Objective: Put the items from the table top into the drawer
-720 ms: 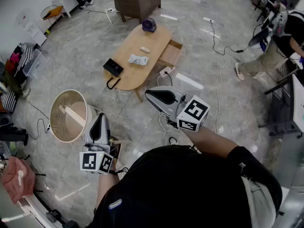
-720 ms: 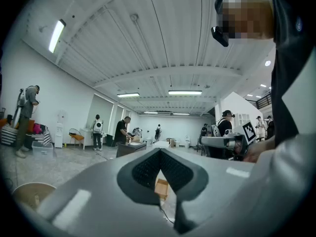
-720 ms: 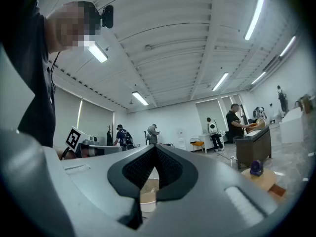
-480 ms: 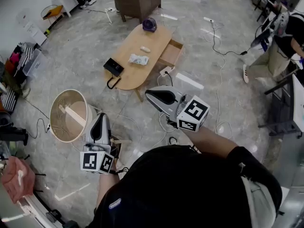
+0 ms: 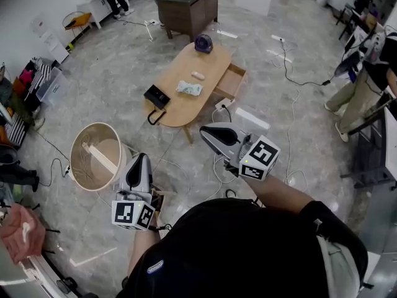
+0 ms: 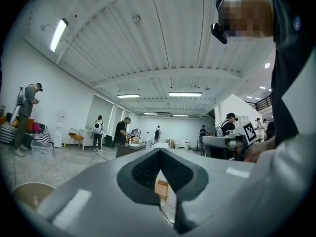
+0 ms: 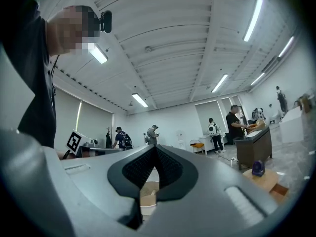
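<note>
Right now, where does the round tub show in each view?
Head view: tub on the floor, left of centre.
Left gripper view: tub in the bottom left corner.
Right gripper view: tub low at centre.
Shared landmark: the dark desk at the room's far side.

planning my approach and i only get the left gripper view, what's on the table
Observer: Four things on the table: a purple gadget, a small white piece, a packet and a black box.
Operator: is the drawer open
Observer: Yes, the drawer is pulled out at the table's right in the head view.
Operator: right tool carrying anything
Observer: No, the right tool is shut and empty.
</note>
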Demonstrator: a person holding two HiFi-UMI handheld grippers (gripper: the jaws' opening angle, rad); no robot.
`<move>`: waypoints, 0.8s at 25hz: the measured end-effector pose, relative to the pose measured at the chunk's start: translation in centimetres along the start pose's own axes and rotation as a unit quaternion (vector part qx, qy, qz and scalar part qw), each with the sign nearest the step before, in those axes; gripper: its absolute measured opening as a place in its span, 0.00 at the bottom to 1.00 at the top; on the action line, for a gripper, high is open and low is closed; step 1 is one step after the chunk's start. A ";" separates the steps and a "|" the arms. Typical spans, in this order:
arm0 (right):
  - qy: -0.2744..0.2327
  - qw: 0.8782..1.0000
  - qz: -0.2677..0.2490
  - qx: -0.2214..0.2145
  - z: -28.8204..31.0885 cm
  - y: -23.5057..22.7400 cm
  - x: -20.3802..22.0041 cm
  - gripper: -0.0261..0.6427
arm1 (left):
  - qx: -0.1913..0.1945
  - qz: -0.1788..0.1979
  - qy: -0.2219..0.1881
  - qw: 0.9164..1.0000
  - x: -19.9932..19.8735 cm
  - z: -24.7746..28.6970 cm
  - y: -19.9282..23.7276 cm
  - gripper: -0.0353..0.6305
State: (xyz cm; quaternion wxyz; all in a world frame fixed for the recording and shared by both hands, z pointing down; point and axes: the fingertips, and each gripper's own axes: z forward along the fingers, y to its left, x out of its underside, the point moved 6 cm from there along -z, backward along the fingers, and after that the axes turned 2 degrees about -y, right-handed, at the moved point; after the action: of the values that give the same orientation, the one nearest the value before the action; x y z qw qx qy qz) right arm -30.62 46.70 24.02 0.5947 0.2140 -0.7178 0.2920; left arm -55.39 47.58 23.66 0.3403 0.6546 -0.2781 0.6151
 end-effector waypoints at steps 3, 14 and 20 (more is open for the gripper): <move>-0.009 1.000 -0.003 0.002 0.4 0.4 0.0 0.08 | 0.002 0.003 -0.009 1.000 -0.1 -0.4 0.7 0.06; -0.018 0.999 -0.020 0.042 1.7 3.8 0.6 0.36 | 0.029 0.010 -0.028 0.999 -0.4 -2.9 3.4 0.26; -0.010 0.997 -0.026 0.072 1.6 5.8 1.6 0.48 | 0.052 0.001 -0.021 0.998 0.2 -3.8 5.0 0.37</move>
State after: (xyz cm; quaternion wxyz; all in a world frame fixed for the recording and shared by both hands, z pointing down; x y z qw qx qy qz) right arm -35.91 49.97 24.39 0.5779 0.2782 -0.6949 0.3253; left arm -61.63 47.45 24.43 0.2992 0.6839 -0.2529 0.6155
